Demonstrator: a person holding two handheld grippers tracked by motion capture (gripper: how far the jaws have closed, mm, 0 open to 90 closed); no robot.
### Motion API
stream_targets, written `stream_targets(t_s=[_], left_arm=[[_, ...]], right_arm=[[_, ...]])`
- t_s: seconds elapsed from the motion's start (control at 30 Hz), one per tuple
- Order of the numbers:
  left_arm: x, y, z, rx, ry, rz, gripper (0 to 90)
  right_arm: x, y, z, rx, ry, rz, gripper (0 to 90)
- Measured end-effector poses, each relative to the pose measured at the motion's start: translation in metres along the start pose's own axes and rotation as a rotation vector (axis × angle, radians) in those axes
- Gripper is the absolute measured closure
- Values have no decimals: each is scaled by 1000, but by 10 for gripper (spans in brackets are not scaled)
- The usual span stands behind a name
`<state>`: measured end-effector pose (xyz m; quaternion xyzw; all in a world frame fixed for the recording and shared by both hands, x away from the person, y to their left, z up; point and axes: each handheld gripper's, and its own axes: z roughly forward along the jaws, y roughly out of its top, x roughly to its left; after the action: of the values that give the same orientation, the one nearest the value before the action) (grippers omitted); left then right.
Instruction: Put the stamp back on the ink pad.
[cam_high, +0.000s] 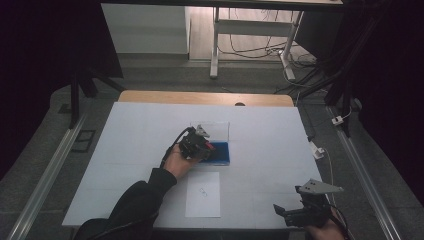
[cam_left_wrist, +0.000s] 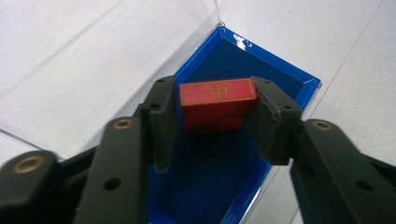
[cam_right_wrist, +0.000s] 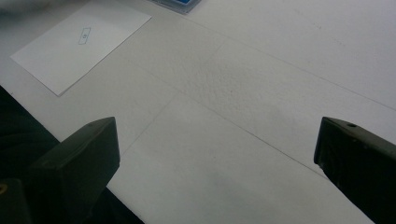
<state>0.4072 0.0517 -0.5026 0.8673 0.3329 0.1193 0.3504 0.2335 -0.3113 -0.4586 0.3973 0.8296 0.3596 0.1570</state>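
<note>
Dim room around a white bench (cam_high: 150, 150); dark floor, metal rails either side, a table frame and loose cables beyond the far edge. Bench top is matt, flat, faintly gridded, good footing for small things.

Landmark: blue tray (cam_left_wrist: 289, 81), a shallow clear-walled box with a blue felt-like floor, sitting near bench centre.

Red block (cam_left_wrist: 217, 105) sits over the tray floor, toward the tray's far corner, between the left tongs (cam_left_wrist: 212, 121). Small rectangular piece, gold line and a character on its top face. Judged: light, rigid, wood or plastic, smooth painted sides, so a little slippery but not fragile. Best hold looks to be across the two short ends, pads flat and square; the top face is too narrow a target and the long sides lie along the tong line.

Left tongs: pads stand at the block's ends, left pad close or touching, a sliver of gap seems to show at the right. Reads as loosened, not clamped. Whether the block rests on the felt or hangs just above it, cannot tell.

Right tongs (cam_right_wrist: 215, 154): spread wide, nothing between them, held low over bare bench well nearer the person than the tray, toward the right.

White sheet (cam_high: 203, 194) with a small printed outline lies flat, just nearer the person than the tray.

Felt floor should stop the block sliding; the clear walls leave little side room for the tongs.
</note>
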Motion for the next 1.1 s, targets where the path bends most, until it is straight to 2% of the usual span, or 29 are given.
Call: stream_targets(t_s=[0.27, 0.4, 0.47, 0.63, 0.9, 1.1], left_arm=[[1, 4, -7, -22, -10, -2, 358], [2, 5, -13, -32, -18, -24, 262], [2, 5, -16, -25, -31, -36, 218], [1, 3, -24, -16, -45, -32, 130], [6, -4, -37, -67, -128, -78, 18], [7, -10, -45, -86, -158, -79, 15]], right_arm=[[0, 0, 0, -1, 0, 0, 4], [0, 0, 0, -1, 0, -1, 4], [0, 0, 0, -2, 1, 0, 5], [0, 0, 0, -3, 1, -1, 4], [1, 0, -1, -3, 1, -5, 4], [1, 0, -1, -2, -2, -7, 5]])
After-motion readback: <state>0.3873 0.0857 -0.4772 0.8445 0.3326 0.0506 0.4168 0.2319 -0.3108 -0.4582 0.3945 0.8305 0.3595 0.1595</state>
